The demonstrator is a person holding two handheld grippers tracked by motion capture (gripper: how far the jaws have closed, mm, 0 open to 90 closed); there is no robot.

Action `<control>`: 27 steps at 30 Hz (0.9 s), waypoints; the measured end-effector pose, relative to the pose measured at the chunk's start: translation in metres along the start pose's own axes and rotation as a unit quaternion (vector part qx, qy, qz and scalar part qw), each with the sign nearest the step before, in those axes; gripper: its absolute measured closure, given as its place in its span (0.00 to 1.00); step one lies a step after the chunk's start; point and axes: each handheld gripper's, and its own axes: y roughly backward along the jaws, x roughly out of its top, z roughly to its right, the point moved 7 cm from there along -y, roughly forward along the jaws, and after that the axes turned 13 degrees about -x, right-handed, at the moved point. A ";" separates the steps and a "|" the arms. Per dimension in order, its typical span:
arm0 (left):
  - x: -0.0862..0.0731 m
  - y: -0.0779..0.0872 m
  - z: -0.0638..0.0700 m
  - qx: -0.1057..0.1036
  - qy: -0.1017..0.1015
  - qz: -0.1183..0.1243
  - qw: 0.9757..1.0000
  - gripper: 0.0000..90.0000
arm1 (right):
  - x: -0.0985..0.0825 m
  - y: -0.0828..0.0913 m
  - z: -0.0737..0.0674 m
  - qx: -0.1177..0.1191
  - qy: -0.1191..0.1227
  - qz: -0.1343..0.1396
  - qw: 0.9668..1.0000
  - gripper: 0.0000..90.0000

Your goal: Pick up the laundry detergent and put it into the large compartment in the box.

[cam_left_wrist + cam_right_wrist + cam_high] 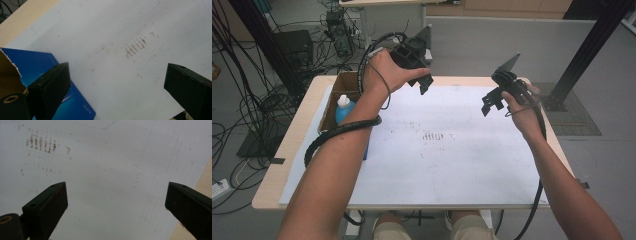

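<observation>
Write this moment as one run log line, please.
left gripper: open, empty | right gripper: open, empty | blue bottle with white cap: in brown cardboard box

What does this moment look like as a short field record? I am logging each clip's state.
left gripper: open, nothing between jaws, held above the table
right gripper: open, empty, held above the table
cardboard box: at the table's left edge
bottle: blue with white cap, in the box
white sheet: brown smudges mid-sheet
</observation>
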 end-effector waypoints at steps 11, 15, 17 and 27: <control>0.001 0.000 0.001 -0.002 -0.004 0.003 1.000 0.08 | 0.001 -0.001 -0.002 -0.001 0.002 -0.001 1.000 0.05; 0.000 -0.001 0.000 -0.003 -0.004 0.004 1.000 0.08 | 0.000 -0.002 -0.002 -0.002 0.001 0.000 1.000 0.05; 0.000 -0.001 0.000 -0.003 -0.004 0.003 1.000 0.08 | 0.000 -0.002 -0.003 -0.002 0.002 0.001 1.000 0.05; -0.002 0.000 0.000 -0.003 -0.006 0.003 1.000 0.08 | 0.001 -0.003 -0.005 -0.002 0.003 -0.001 1.000 0.05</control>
